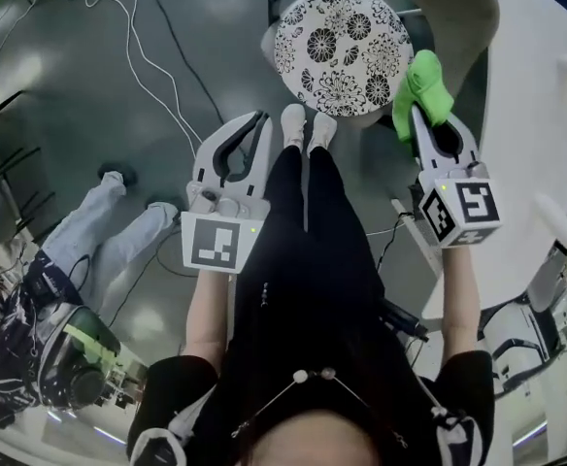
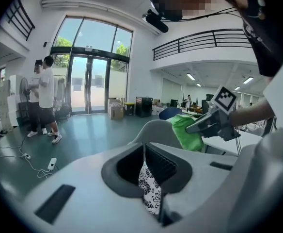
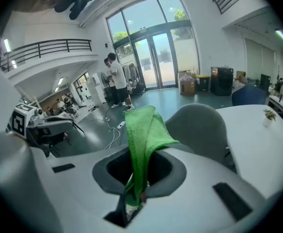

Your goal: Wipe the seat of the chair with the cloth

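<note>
**Desk:** What is in the shot?

**Photographer:** A person stands over a chair (image 1: 458,8), a claw in each hand. The seat (image 1: 342,47) is round, with a black-and-white flower print, and the person's white shoes (image 1: 308,126) are just in front of it.

**Desk:** And the cloth?

**Photographer:** The green cloth (image 1: 425,78) is pinched in the right claw (image 1: 417,113). Its jaws are closed on the fabric, and a fold stands up out of them. From above, the cloth sits at the right rim of the seat. I cannot tell whether it touches.

**Desk:** The other hand?

**Photographer:** The left claw (image 1: 257,120) is empty, with its jaws drawn together to a thin slit. It is held over the floor (image 1: 89,95) to the left of the seat, apart from it. A strip of the flower print shows through the slit in the left gripper view.

**Desk:** Surroundings?

**Photographer:** A white table (image 1: 541,115) curves along the right, just behind the chair's grey back. White cables (image 1: 138,42) trail across the grey floor. A second person in jeans (image 1: 99,226) is at lower left in the head view. Two more people (image 2: 42,98) stand by the glass doors (image 2: 88,84) in the left gripper view.
</note>
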`<state>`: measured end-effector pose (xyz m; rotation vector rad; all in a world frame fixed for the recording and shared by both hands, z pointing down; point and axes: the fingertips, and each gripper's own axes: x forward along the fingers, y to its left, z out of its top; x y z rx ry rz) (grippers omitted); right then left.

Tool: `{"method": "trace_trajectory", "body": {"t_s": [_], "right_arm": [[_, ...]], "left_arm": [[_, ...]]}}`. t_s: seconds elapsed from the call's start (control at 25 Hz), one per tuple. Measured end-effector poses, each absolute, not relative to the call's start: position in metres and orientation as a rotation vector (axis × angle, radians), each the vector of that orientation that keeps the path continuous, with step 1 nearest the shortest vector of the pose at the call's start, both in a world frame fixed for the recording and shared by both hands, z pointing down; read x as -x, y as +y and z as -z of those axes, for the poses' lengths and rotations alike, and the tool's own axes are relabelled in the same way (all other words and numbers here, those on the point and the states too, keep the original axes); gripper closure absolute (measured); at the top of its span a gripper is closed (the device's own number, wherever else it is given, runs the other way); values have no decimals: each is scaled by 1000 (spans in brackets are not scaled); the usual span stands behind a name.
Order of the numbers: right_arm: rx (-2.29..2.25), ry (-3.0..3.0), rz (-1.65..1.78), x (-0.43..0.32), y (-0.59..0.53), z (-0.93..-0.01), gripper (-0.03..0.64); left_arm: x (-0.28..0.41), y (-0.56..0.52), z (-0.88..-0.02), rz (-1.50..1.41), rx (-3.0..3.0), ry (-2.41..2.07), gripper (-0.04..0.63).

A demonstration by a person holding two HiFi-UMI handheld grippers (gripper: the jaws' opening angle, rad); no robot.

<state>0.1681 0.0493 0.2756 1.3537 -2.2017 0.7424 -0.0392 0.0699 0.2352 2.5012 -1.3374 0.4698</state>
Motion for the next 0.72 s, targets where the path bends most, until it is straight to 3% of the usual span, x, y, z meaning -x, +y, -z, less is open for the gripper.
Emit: {"method": "trace_trajectory", "body": {"t_s": [0.28,0.72], "right_arm": [[-1115,-2181,-1149,-58,-70,-429,571],[-902,-2052,-1525,52,-105,-593,571]], "left_arm": [[79,19,-293,-512,-2355,-1366,577],[86,47,-355,-566,-2237,-1320,577]]}}
